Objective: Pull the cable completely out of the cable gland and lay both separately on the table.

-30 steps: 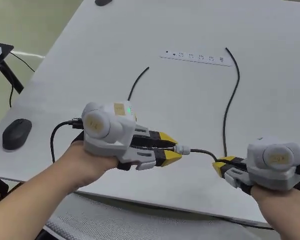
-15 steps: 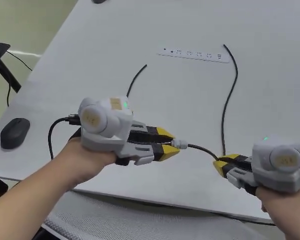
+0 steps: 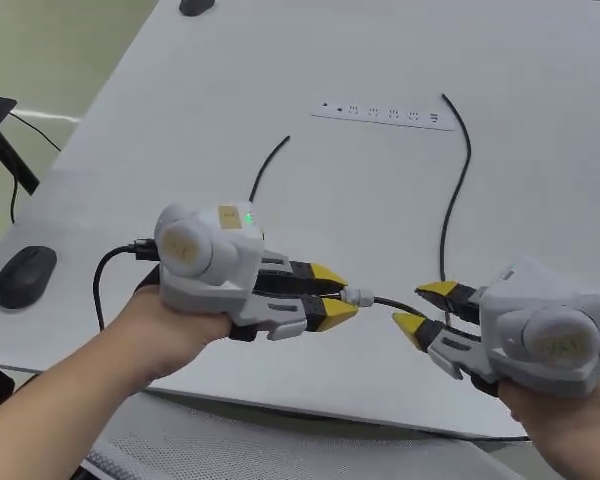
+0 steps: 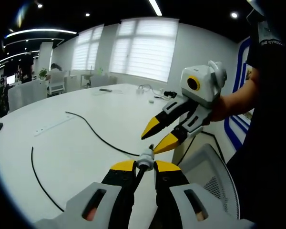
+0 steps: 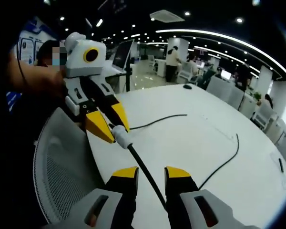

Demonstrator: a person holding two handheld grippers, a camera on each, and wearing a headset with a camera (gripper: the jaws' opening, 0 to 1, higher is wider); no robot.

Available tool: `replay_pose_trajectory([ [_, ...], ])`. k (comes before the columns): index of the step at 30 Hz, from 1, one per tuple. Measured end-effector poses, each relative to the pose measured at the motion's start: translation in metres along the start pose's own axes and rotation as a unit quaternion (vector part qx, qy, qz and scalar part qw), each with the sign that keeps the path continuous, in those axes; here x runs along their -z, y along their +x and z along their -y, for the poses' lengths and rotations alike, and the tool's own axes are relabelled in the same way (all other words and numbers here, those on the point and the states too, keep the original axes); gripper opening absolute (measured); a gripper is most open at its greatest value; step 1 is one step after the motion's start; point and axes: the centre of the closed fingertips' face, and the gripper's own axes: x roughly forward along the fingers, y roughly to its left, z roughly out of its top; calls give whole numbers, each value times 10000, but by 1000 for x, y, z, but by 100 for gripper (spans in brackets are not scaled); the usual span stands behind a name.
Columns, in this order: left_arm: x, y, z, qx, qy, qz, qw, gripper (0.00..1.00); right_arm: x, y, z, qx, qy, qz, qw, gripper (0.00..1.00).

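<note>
My left gripper (image 3: 336, 296) is shut on the small grey cable gland (image 3: 357, 297), which sticks out past its yellow tips. A black cable (image 3: 454, 200) leaves the gland, runs right, then bends away across the white table (image 3: 540, 150). My right gripper (image 3: 421, 305) is open just right of the gland, one jaw on each side of the cable. In the left gripper view the gland (image 4: 144, 160) sits between my fingertips and the right gripper (image 4: 161, 134) is spread open beyond it. In the right gripper view the cable (image 5: 144, 172) passes between my open tips (image 5: 151, 172) up to the gland (image 5: 120, 135).
A second, shorter black cable (image 3: 268, 166) lies on the table to the left. A white power strip (image 3: 380, 112) lies further back. A dark mouse (image 3: 25, 275) sits near the left edge. A mesh chair (image 3: 220, 440) stands under the table's near edge.
The right gripper has gone from shut on the cable to open and has shifted left, closer to the gland. The left gripper still holds the gland.
</note>
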Motion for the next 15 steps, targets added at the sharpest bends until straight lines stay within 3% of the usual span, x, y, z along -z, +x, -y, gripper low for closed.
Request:
replay_pose_trajectory([
  [7, 1, 0, 1, -35, -31, -17, 10000, 15, -13, 6, -14, -70, -959, -94, 9953, 10],
  [15, 2, 0, 1, -95, -59, -8, 9999, 15, -11, 8, -20, -71, -1208, -155, 9925, 2],
])
